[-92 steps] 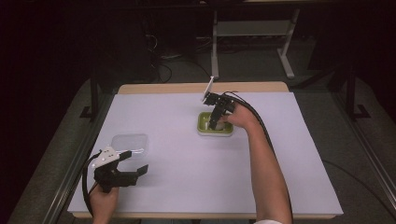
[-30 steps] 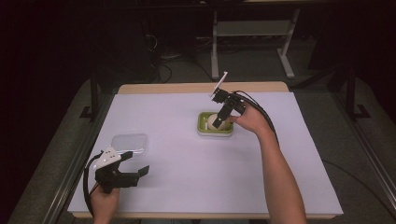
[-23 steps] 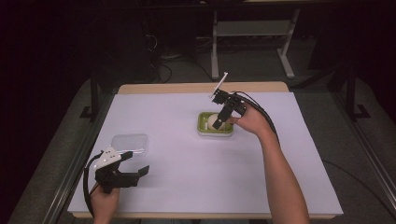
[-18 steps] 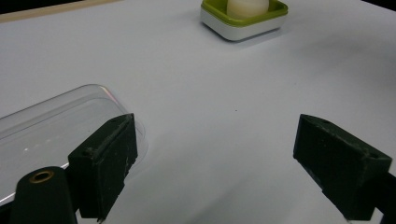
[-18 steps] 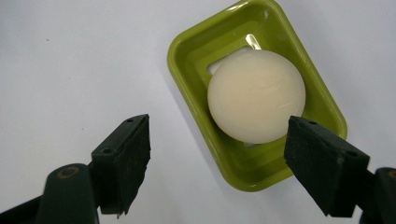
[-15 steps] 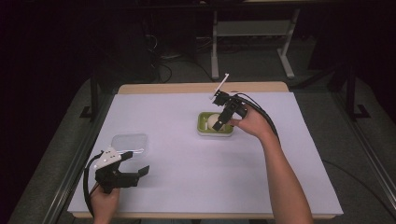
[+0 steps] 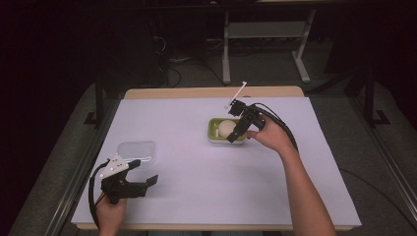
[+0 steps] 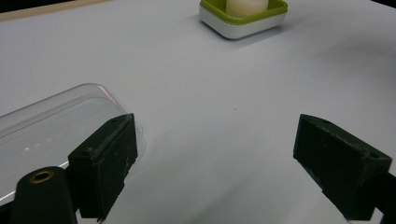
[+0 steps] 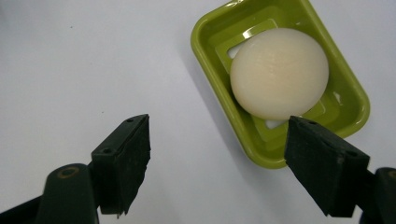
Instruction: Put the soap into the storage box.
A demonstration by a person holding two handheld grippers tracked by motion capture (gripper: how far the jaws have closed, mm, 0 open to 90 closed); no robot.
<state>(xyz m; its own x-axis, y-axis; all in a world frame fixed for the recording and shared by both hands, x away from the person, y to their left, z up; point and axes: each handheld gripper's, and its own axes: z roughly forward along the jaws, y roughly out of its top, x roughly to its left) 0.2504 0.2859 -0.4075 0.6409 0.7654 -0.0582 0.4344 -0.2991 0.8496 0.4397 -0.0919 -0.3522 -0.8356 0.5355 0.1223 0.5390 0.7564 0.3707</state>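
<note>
Your right gripper [image 9: 217, 163], jaws wide and empty, hangs just off the green soap dish [image 9: 212, 56]; the round soap [image 9: 279, 72] lies ahead by its far jaw (the left gripper [image 8: 224, 172] gapes well away).

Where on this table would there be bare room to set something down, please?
The widest bare stretch lies between the clear lid near the left tool and the green dish holding the pale round soap. The near-right area beside the forearm is also free. It is crowded around the dish, where the right tool hovers.
</note>
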